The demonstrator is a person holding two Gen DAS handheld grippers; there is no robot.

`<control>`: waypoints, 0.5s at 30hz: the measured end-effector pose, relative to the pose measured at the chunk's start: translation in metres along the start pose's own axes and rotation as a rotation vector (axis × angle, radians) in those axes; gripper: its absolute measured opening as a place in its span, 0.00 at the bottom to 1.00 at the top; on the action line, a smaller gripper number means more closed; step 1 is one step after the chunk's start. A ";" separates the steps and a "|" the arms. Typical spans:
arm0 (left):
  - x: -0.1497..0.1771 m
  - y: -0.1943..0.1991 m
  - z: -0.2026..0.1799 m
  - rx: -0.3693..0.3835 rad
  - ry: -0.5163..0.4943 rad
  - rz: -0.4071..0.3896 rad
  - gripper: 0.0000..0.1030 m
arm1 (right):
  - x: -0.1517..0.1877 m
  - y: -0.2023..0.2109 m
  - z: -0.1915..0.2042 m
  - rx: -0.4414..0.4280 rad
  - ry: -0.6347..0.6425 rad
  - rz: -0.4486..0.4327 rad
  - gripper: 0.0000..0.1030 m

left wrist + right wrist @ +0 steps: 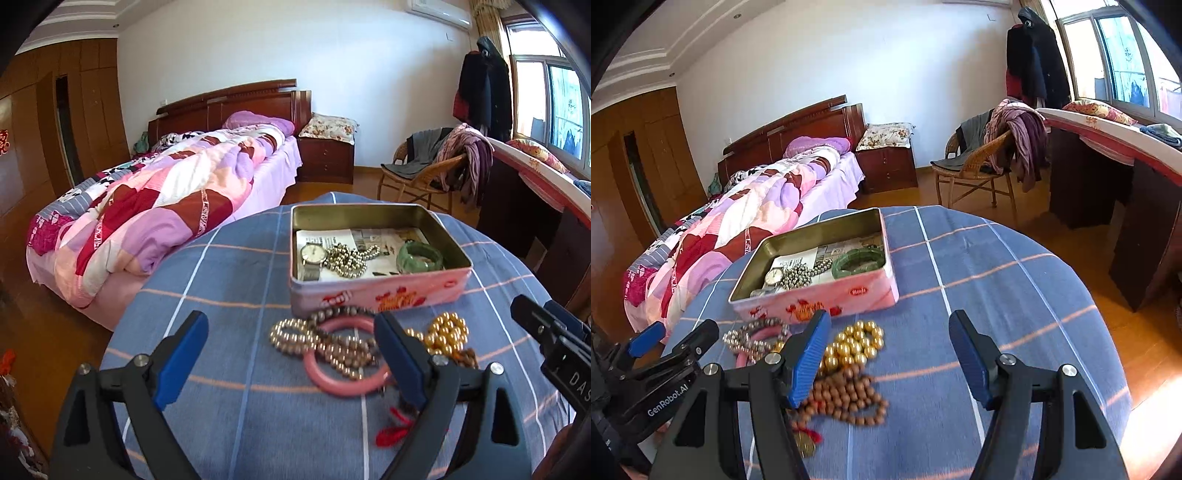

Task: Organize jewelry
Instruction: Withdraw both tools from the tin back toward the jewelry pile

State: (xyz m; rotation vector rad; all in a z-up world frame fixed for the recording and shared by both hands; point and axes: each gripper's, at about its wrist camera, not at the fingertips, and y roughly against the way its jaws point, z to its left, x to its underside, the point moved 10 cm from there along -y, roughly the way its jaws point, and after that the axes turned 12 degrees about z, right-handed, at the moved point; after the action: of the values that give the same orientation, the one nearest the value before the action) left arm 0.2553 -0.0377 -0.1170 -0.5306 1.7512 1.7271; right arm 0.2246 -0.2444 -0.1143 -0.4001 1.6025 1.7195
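An open pink tin (376, 291) (827, 295) stands on a round table with a blue checked cloth (236, 273) (997, 266). Inside lie a wristwatch (313, 254), a silver bead string (351, 258) and a green bangle (419, 257) (857, 261). In front of the tin lie a pink bangle (343, 384), a pearl-grey bead string (325, 341), gold beads (445, 332) (855, 345) and brown wooden beads (846, 398) with a red tassel (395, 428). My left gripper (291, 354) is open above the pink bangle. My right gripper (890, 358) is open above the gold and wooden beads.
A bed with a patchwork quilt (147, 206) (738, 214) stands to the left of the table. A wicker chair with clothes (432, 170) (982, 162) and a dark desk (1115, 177) stand behind on the right. The floor is wood.
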 end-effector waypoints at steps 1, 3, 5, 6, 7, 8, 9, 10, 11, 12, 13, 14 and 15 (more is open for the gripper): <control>0.003 0.004 0.001 -0.012 -0.003 -0.010 0.91 | 0.003 0.004 0.000 0.001 0.003 -0.003 0.65; 0.009 0.010 0.002 -0.026 -0.012 -0.022 0.91 | 0.010 0.011 0.000 -0.001 0.010 -0.002 0.65; 0.016 0.015 0.004 -0.015 -0.008 -0.020 0.91 | 0.016 0.017 0.000 -0.003 0.017 0.003 0.65; 0.021 0.017 0.005 -0.003 -0.003 -0.014 0.91 | 0.020 0.020 -0.001 -0.003 0.020 0.005 0.65; 0.026 0.019 0.006 0.005 0.001 -0.009 0.91 | 0.024 0.023 -0.002 -0.002 0.025 0.008 0.65; 0.031 0.020 0.008 0.007 0.003 -0.002 0.91 | 0.027 0.024 -0.003 0.000 0.030 0.012 0.65; 0.035 0.021 0.010 0.007 0.004 0.004 0.91 | 0.031 0.025 -0.004 0.002 0.034 0.019 0.65; 0.038 0.021 0.011 0.006 0.004 0.009 0.91 | 0.035 0.026 -0.004 0.003 0.036 0.025 0.65; 0.042 0.021 0.012 0.008 0.004 0.018 0.91 | 0.039 0.027 -0.005 0.002 0.037 0.035 0.65; 0.046 0.021 0.013 0.012 0.007 0.028 0.91 | 0.041 0.027 -0.006 -0.001 0.037 0.040 0.65; 0.049 0.021 0.014 0.019 0.011 0.036 0.91 | 0.044 0.027 -0.007 -0.004 0.037 0.047 0.65; 0.053 0.021 0.015 0.027 0.016 0.043 0.91 | 0.047 0.026 -0.008 -0.006 0.039 0.055 0.65; 0.056 0.020 0.016 0.032 0.018 0.049 0.91 | 0.048 0.026 -0.008 -0.007 0.041 0.061 0.65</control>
State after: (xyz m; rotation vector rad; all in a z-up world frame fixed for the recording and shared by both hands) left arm 0.2033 -0.0125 -0.1386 -0.4942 1.8158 1.7297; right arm 0.1719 -0.2357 -0.1294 -0.3957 1.6538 1.7730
